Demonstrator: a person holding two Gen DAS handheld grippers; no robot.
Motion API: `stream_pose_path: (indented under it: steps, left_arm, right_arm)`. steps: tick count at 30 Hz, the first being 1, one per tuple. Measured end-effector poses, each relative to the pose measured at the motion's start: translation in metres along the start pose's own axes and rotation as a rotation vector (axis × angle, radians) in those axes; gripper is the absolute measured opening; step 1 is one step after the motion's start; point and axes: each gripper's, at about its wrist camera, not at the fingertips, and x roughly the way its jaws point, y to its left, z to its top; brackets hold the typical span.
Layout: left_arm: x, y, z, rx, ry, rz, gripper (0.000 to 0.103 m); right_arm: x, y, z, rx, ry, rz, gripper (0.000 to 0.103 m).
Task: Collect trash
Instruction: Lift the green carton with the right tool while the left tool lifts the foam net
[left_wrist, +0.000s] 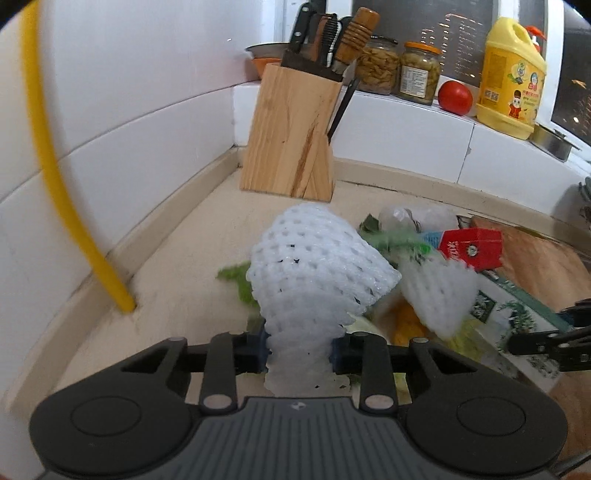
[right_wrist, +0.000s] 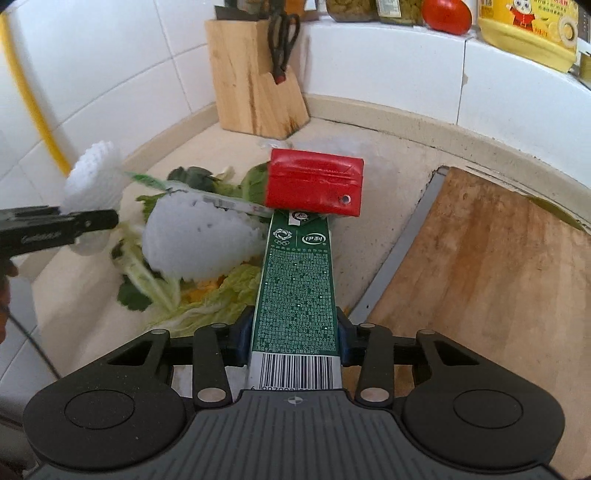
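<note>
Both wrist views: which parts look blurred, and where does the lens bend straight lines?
Left wrist view: the held foam net is fairly sharp, while the second foam net and the leaves beside it smear. Right wrist view: the milk carton shows crisp print, but the vegetable leaves are blurred. In both views the wall tiles and counter edge curve toward the picture borders.

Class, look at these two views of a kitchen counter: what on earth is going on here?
Someone is clearing rubbish off a kitchen counter with a handheld gripper in each hand. The left gripper is clamped on a white foam fruit net, lifted clear of the scraps. The right gripper grips a green milk carton with a red top. A second foam net, cabbage leaves and peel remain on the counter, beside a wooden cutting board.
</note>
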Motion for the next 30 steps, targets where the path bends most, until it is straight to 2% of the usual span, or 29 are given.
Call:
stream_pose_path:
  steps: [5, 10, 13, 15, 16, 17, 18, 22, 28, 30]
  left_arm:
    - [-0.015, -0.004, -0.032, -0.064, 0.047, -0.025, 0.025]
    - [-0.007, -0.013, -0.057, -0.066, 0.116, 0.007, 0.027]
    - [-0.005, -0.017, -0.061, -0.052, 0.114, 0.044, 0.042]
    - [-0.005, -0.020, -0.063, -0.023, 0.100, 0.088, 0.062]
    - [-0.004, -0.021, -0.064, -0.011, 0.089, 0.108, 0.066]
    - [-0.004, -0.022, -0.065, -0.004, 0.080, 0.121, 0.073]
    - [-0.004, -0.021, -0.068, -0.005, 0.076, 0.125, 0.077]
    - [0.003, -0.017, -0.070, -0.023, 0.098, 0.130, 0.078]
    - [0.015, -0.018, -0.071, 0.035, 0.091, 0.162, 0.080]
    - [0.015, -0.019, -0.072, 0.030, 0.086, 0.145, 0.076]
  right_arm:
    - [-0.002, 0.005, -0.011, -0.027, 0.039, 0.017, 0.049]
    - [-0.004, 0.006, -0.019, -0.074, 0.066, 0.027, 0.050]
    - [-0.001, 0.006, -0.016, -0.091, 0.063, 0.024, 0.053]
    - [0.002, 0.005, -0.014, -0.095, 0.059, 0.012, 0.064]
    - [0.003, 0.005, -0.013, -0.098, 0.050, 0.000, 0.075]
    - [0.002, 0.006, -0.012, -0.109, 0.039, -0.008, 0.081]
    - [0.002, 0.005, -0.011, -0.114, 0.025, -0.015, 0.082]
    - [0.003, 0.004, -0.008, -0.129, 0.012, -0.003, 0.085]
    - [0.005, 0.004, -0.011, -0.132, 0.018, 0.020, 0.087]
    - [0.007, 0.006, -0.013, -0.129, 0.014, 0.006, 0.086]
